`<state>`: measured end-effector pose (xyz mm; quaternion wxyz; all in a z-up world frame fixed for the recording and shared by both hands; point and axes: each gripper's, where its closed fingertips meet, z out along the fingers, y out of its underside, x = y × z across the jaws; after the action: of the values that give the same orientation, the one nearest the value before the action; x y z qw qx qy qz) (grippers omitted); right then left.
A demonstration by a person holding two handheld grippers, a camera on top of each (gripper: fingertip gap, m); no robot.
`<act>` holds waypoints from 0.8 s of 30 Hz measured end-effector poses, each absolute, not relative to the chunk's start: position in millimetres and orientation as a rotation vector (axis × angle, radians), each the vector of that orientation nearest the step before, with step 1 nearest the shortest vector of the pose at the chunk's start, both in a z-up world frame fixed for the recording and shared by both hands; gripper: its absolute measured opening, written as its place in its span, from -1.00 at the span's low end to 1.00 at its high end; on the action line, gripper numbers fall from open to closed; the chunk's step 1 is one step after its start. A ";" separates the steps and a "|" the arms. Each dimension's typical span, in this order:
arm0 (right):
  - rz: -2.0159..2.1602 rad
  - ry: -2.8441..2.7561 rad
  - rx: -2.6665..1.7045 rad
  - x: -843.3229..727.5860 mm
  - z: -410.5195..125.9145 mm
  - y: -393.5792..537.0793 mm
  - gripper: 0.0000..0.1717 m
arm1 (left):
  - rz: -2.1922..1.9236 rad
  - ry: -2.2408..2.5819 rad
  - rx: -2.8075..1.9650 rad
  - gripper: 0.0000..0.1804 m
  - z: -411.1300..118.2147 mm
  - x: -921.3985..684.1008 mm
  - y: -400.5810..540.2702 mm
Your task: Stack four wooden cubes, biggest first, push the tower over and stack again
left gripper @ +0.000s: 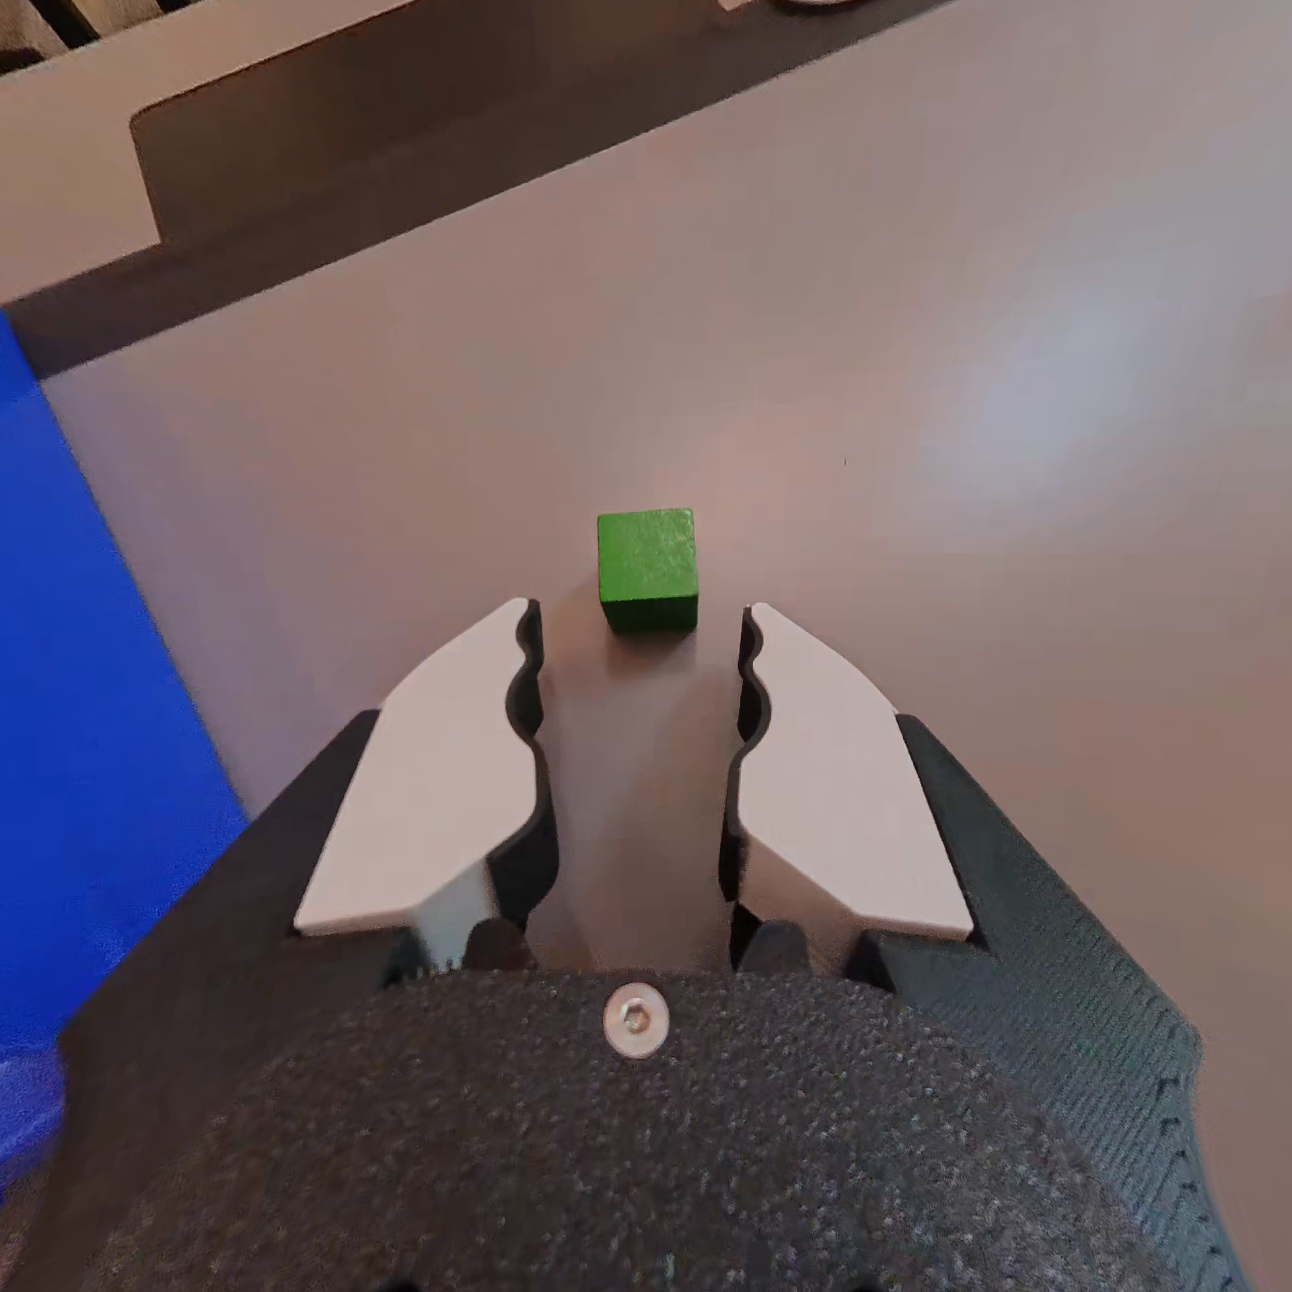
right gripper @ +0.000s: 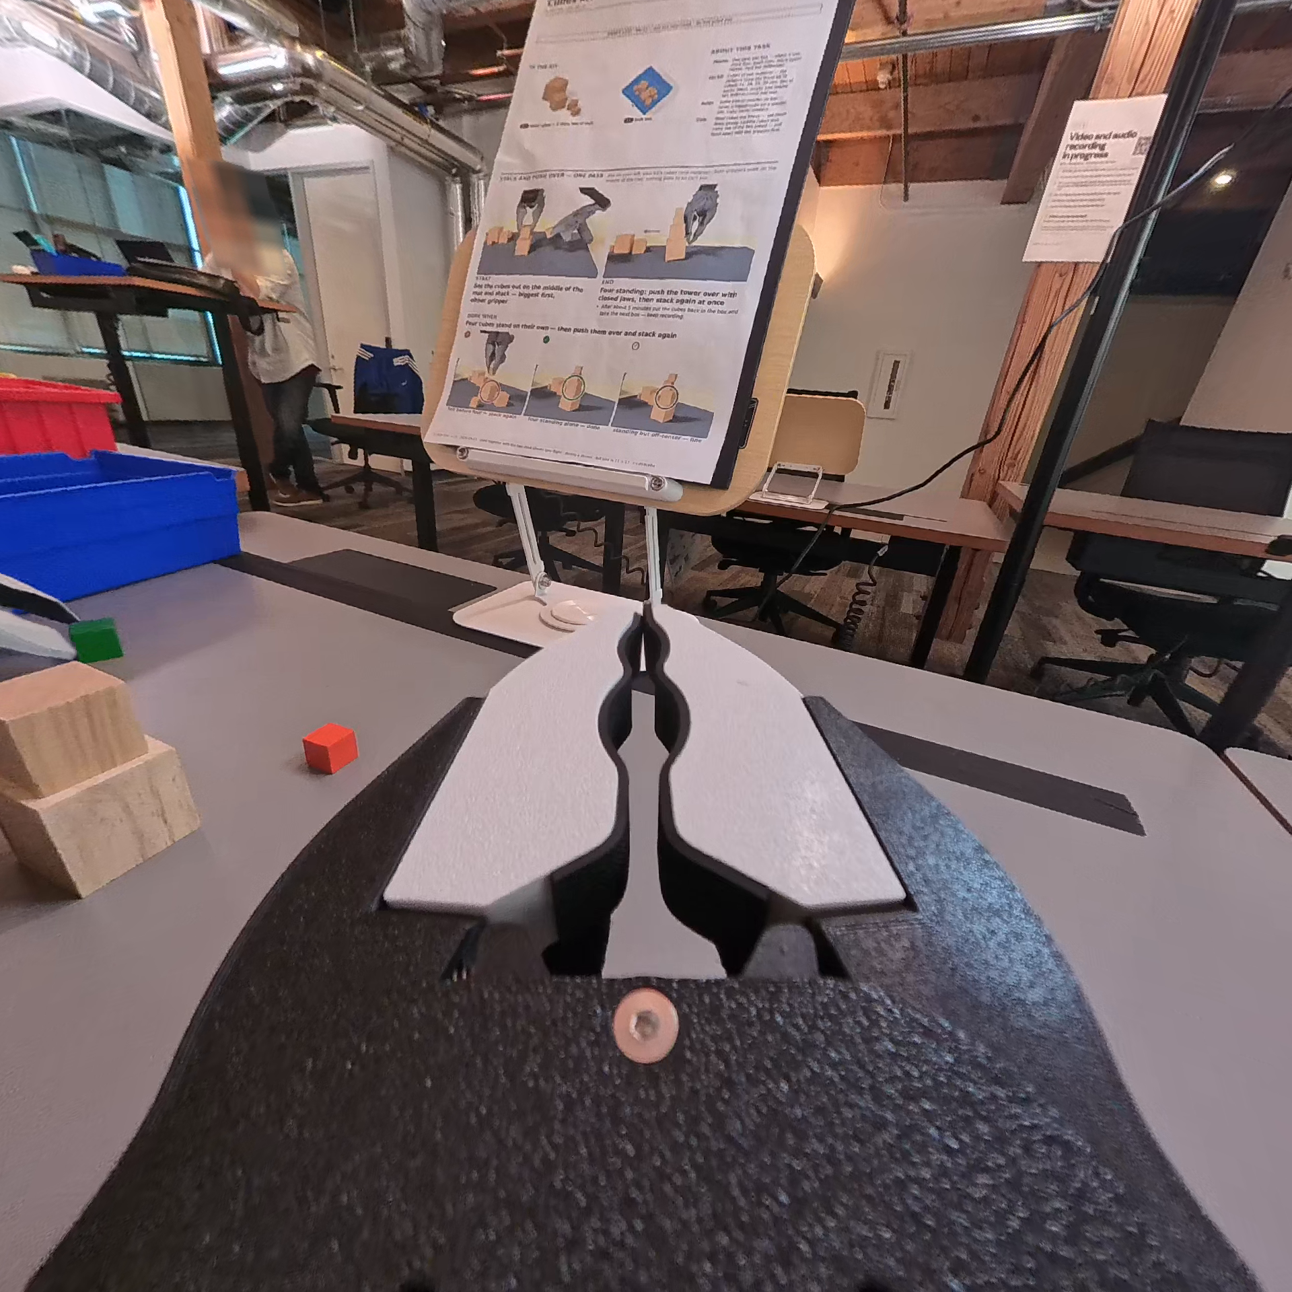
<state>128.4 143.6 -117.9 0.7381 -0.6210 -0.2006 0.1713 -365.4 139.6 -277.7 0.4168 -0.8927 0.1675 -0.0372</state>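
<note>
at the centre of the left wrist view, the left gripper hangs over the grey table with its jaws spread wide and nothing between them; a small green cube sits just ahead of the fingertips, clear of both pads. to judge by this, the step in hand is lining up on that cube. low in the middle of the right wrist view, the right gripper is clenched with nothing in it, its tips meeting. at the left edge of that frame stand two pale wooden blocks, one on the other and cut off by the border, with a red cube near them and a blue bin behind. the bin's inside is hidden.
</note>
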 end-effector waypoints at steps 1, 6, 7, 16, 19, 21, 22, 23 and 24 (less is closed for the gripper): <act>0.374 -0.442 -1.364 128.3 -118.1 143.6 -1.00 | -0.116 0.391 -2.231 -0.41 -278.0 -363.3 142.3; 0.382 -0.444 -1.373 127.9 -120.2 144.4 -1.00 | 0.007 0.350 -2.234 -0.70 -283.6 -365.7 155.3; 0.382 -0.444 -1.372 127.9 -119.9 144.3 -1.00 | -0.040 0.378 -2.213 -0.70 -278.8 -356.6 156.1; 0.392 -0.451 -1.374 125.4 -120.3 143.9 -1.00 | -0.638 0.944 -1.852 -0.70 -190.7 -199.8 108.6; 0.390 -0.455 -1.376 124.7 -120.6 143.8 -1.00 | -0.725 1.148 -1.806 -0.70 -181.2 -159.3 88.2; 0.388 -0.458 -1.376 124.5 -120.8 143.7 -1.00 | -0.763 1.244 -1.785 -0.70 -179.8 -140.7 80.4; 0.388 -0.459 -1.375 124.4 -120.4 143.3 -1.00 | -0.772 1.286 -1.782 -0.70 -180.6 -134.1 77.9; 0.387 -0.460 -1.373 124.4 -119.8 142.9 -1.00 | -0.768 1.325 -1.781 -0.70 -182.2 -129.4 76.3; 0.385 -0.462 -1.372 124.4 -119.3 142.5 -1.00 | -0.762 1.361 -1.778 -0.70 -183.8 -126.0 74.6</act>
<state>124.4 142.5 -119.3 0.7325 -0.6235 -0.2100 0.1750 -126.0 74.6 -183.8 0.3784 -0.6958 0.5326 -0.2983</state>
